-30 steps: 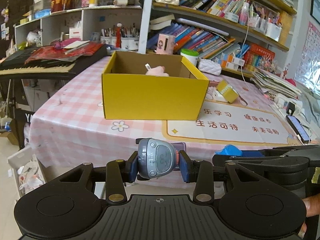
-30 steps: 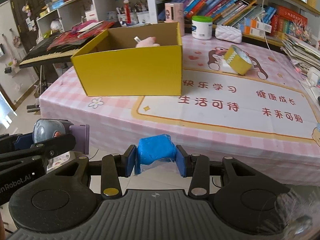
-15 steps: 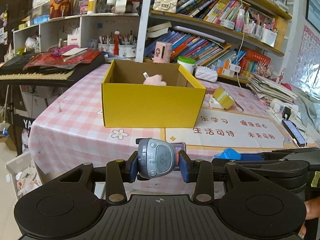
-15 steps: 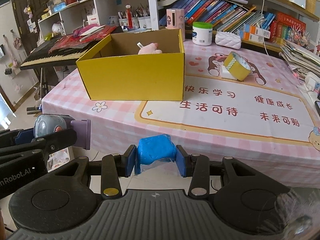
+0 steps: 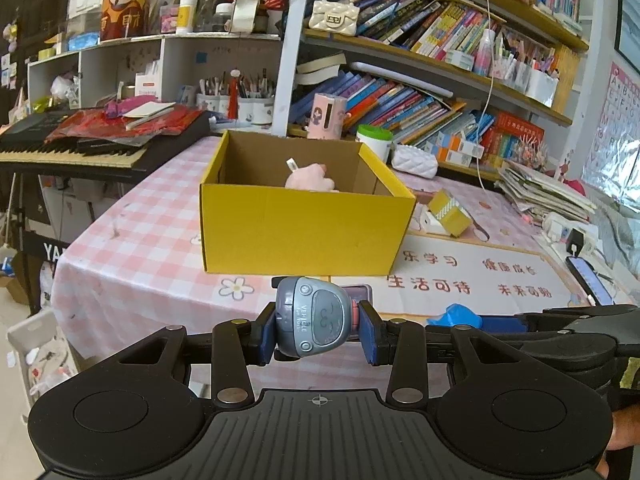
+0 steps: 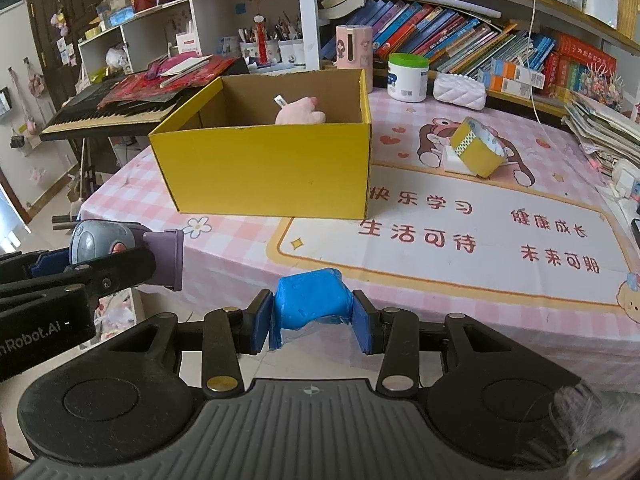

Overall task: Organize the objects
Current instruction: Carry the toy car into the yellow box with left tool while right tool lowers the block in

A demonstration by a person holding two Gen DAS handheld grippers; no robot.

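In the left wrist view, the left gripper (image 5: 318, 330) has its fingers clamped on a round grey toy truck (image 5: 314, 318) with a purple back, held in the air before the near edge of the surface (image 5: 132, 248). The toy is smooth and could slip out and fall to the floor.

In the right wrist view, the right gripper (image 6: 310, 318) squeezes a soft blue lump (image 6: 310, 298). It could hit the near wall of the yellow box (image 6: 266, 170), which already holds a pink plush toy (image 6: 298, 112).
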